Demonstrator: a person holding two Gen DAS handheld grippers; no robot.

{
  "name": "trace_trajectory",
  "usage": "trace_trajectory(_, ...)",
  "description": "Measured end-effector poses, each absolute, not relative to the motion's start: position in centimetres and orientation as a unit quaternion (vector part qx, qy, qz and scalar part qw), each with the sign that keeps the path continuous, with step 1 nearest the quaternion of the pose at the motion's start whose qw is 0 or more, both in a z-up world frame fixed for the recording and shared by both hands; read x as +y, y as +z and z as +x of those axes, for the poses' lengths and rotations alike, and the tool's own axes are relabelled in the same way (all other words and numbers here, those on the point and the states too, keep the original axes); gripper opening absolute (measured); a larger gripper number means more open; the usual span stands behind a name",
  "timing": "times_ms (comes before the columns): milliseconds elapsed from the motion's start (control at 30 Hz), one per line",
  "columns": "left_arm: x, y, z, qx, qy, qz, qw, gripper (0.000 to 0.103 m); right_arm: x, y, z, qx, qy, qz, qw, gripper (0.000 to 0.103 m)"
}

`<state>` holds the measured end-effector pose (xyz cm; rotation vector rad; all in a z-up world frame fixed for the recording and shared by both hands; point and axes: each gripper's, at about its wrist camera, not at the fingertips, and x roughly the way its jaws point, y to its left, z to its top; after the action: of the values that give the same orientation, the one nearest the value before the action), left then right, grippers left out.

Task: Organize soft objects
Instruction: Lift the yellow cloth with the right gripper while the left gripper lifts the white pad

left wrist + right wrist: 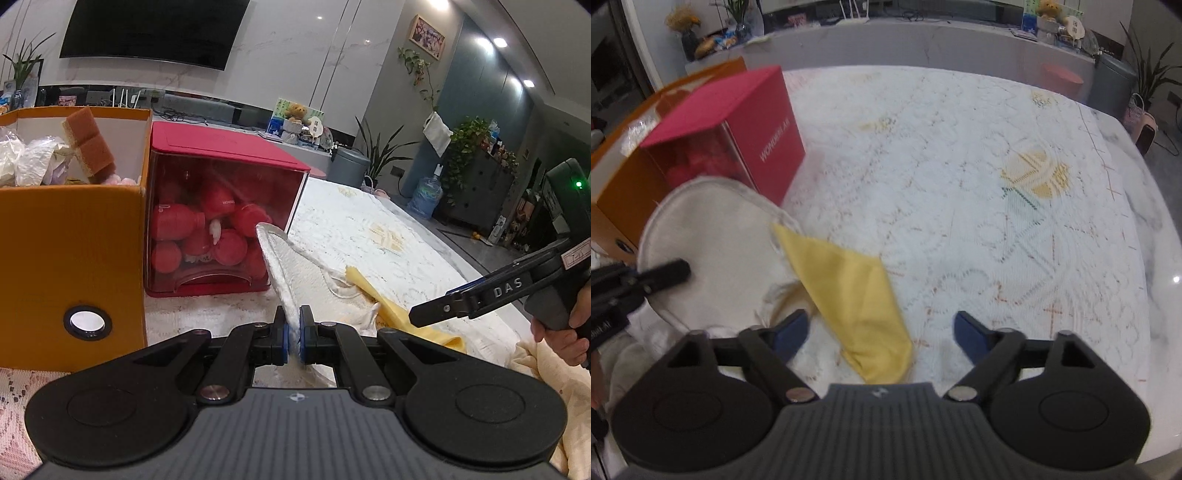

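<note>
My left gripper (294, 334) is shut on the edge of a white padded cloth (284, 273), which stands up from the table; the same cloth shows as a round white pad in the right wrist view (713, 240). A yellow cloth (849, 295) lies on the lace tablecloth beside it, also seen in the left wrist view (384, 299). My right gripper (881, 332) is open and empty, its fingers either side of the yellow cloth's near end, just above it. An orange box (70, 229) at the left holds sponges and soft items.
A red box (221, 206) with a clear front, full of red bottles, stands right of the orange box (624, 184) and shows again in the right wrist view (746, 129). The lace tablecloth (979, 203) covers the table. A cream cloth (546, 384) lies at the near right.
</note>
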<state>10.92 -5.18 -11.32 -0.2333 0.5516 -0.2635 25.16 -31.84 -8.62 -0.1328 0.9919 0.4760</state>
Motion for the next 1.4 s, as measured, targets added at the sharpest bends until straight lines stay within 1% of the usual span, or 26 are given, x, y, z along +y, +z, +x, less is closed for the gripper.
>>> trace_trajectory(133,-5.2,-11.4,10.8,0.271,-0.134,-0.115,0.946,0.005,-30.5,-9.9,25.0,0.479,0.224,-0.087,0.844,0.091)
trace_trajectory(200,-5.2,-11.6,11.0,0.281,-0.16,-0.119,0.939,0.006,-29.8,-10.6,24.6,0.47,0.226,-0.112,0.846,0.083)
trace_trajectory(233,-5.3,-11.8,11.2,0.293,-0.189,-0.119,0.929,0.009,-29.4,-10.9,24.4,0.459,0.224,-0.127,0.85,0.07)
trace_trajectory(267,-5.5,-12.1,11.4,0.303,-0.207,-0.116,0.923,0.02,-29.2,-11.1,24.3,0.451,0.224,-0.139,0.853,0.058)
trace_trajectory(300,-5.8,-12.3,11.6,0.306,-0.212,-0.113,0.921,0.026,-29.0,-11.2,24.1,0.443,0.23,-0.138,0.855,0.055)
trace_trajectory(333,-6.0,-12.7,11.9,0.305,-0.208,-0.11,0.923,0.035,-28.9,-11.2,24.1,0.442,0.234,-0.133,0.856,0.04)
trace_trajectory(367,-6.2,-13.2,12.3,0.31,-0.198,-0.111,0.923,0.042,-28.9,-11.1,24.1,0.443,0.238,-0.127,0.855,0.033)
trace_trajectory(400,-6.3,-13.6,13.0,0.327,-0.196,-0.115,0.917,0.043,-28.7,-11.0,24.1,0.444,0.237,-0.13,0.854,0.032)
trace_trajectory(467,-5.9,-13.7,13.5,0.326,-0.214,-0.143,0.91,0.055,-28.4,-11.0,23.9,0.442,0.237,-0.141,0.854,0.026)
trace_trajectory(533,-5.3,-14.0,14.0,0.329,-0.216,-0.177,0.902,0.057,-28.2,-11.0,23.6,0.436,0.238,-0.147,0.855,0.024)
trace_trajectory(600,-5.2,-14.1,14.2,0.328,-0.21,-0.183,0.903,0.042,-28.2,-11.0,23.5,0.434,0.239,-0.15,0.856,0.024)
trace_trajectory(633,-5.1,-14.1,14.2,0.329,-0.202,-0.183,0.904,0.017,-28.3,-11.0,23.6,0.436,0.24,-0.148,0.855,0.024)
trace_trajectory(667,-5.1,-14.2,14.3,0.334,-0.191,-0.181,0.905,0.006,-28.4,-11.0,23.7,0.438,0.24,-0.144,0.855,0.023)
trace_trajectory(800,-4.5,-13.6,13.3,0.303,-0.188,-0.186,0.915,0.005,-28.4,-11.1,23.9,0.439,0.236,-0.137,0.856,0.023)
trace_trajectory(833,-4.6,-13.2,13.1,0.297,-0.186,-0.178,0.919,0.005,-28.4,-11.1,23.8,0.438,0.236,-0.139,0.856,0.019)
trace_trajectory(867,-4.7,-12.8,12.9,0.293,-0.187,-0.17,0.922,0.005,-28.5,-11.0,23.8,0.437,0.235,-0.142,0.856,0.011)
trace_trajectory(900,-4.8,-12.4,12.7,0.289,-0.189,-0.166,0.924,0.005,-28.6,-11.0,23.9,0.438,0.233,-0.143,0.856,0.006)
trace_trajectory(933,-4.9,-12.0,12.5,0.284,-0.191,-0.163,0.926,0.005,-28.7,-10.8,24.0,0.444,0.232,-0.136,0.855,0.004)
trace_trajectory(1033,-5.2,-10.5,12.2,0.265,-0.203,-0.153,0.93,0.005,-29.9,-10.0,24.3,0.456,0.233,-0.079,0.855,0.003)
trace_trajectory(1167,-6.1,-7.9,11.5,0.24,-0.213,-0.132,0.938,0.005,-30.0,-7.8,23.6,0.431,0.24,-0.093,0.865,0.003)
trace_trajectory(1400,-8.1,-1.8,11.2,0.189,-0.238,-0.103,0.947,0.005,-30.7,-2.7,23.4,0.384,0.22,-0.074,0.894,0.003)
